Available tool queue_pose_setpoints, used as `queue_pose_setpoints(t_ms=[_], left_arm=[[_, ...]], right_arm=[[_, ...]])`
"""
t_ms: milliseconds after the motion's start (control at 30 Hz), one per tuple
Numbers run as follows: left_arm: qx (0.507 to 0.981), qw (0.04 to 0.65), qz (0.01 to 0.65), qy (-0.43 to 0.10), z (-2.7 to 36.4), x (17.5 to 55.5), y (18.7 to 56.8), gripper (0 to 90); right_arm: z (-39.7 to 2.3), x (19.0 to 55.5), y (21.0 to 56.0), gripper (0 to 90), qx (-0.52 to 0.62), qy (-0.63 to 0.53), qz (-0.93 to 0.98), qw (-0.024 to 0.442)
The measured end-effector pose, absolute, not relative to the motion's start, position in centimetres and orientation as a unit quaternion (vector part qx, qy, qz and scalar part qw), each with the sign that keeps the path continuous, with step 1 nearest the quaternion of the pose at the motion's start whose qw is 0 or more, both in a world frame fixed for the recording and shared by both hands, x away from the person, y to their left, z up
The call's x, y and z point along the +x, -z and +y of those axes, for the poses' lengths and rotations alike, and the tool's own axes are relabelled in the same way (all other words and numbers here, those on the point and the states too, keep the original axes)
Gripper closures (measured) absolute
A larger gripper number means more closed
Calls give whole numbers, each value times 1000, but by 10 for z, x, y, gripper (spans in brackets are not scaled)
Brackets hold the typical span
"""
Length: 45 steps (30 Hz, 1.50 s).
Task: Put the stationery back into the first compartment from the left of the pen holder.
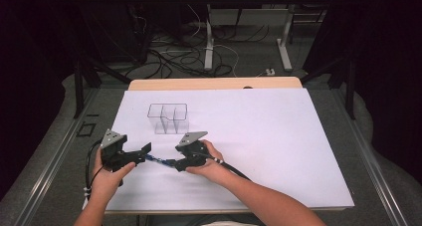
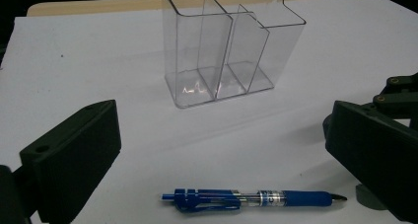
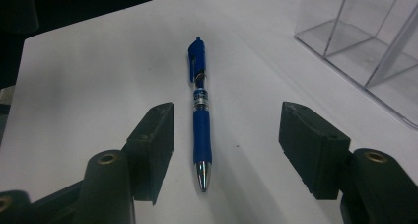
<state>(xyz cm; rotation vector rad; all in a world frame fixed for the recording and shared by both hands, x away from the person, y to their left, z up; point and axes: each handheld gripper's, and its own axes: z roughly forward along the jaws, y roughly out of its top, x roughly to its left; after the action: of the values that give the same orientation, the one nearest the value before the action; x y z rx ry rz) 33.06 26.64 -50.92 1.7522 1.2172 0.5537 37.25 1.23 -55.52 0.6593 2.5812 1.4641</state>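
- The left gripper (image 1: 142, 154) was seen at the near left of the white table (image 1: 278, 136) in the high view; it was gripped from below by the left hand (image 1: 110, 175), with the forearm entering from the bottom edge; its jaws were pointed to the right, roughly level with the table.
- In the left gripper view its two black jaws were spread wide at either side of the frame; nothing was pinched between them; the blue pen (image 2: 254, 200) was seen lying flat on the table between them, near the bottom edge, tip to the right.
- The right gripper (image 1: 175, 164) was held by the right hand (image 1: 211, 164), the forearm slanting in from the lower right; its jaws were pointed left, towards the left gripper, with the grey plate on top.
- In the right gripper view its jaws were held apart, one on each side of the pen's grip end; the pads were not seen touching the barrel; the metal tip was nearest the camera.
- The pen (image 1: 158, 160) was noted between the two grippers in the high view.
- A clear divided organizer (image 1: 168, 117) was standing upright behind the pen, well apart from it.
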Motion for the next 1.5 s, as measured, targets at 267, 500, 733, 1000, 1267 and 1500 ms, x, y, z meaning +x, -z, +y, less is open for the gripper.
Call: queue_pose_setpoints(t_ms=[267,500,733,1000,1267,1500], left_arm=[[708,451,495,-224,269,331,510,2],[710,451,492,-225,268,331,510,2],[710,451,492,-225,268,332,510,2],[714,448,490,-222,267,332,511,3],[713,449,490,-223,266,332,511,3],[716,448,488,-221,265,332,511,3]], right_arm=[[33,371,557,436,191,-474,858,57],[42,370,563,499,183,-463,865,69],[45,367,567,554,171,-452,872,78],[47,366,569,595,174,-443,877,73],[50,366,570,642,169,-430,884,74],[52,365,570,664,170,-419,889,72]])
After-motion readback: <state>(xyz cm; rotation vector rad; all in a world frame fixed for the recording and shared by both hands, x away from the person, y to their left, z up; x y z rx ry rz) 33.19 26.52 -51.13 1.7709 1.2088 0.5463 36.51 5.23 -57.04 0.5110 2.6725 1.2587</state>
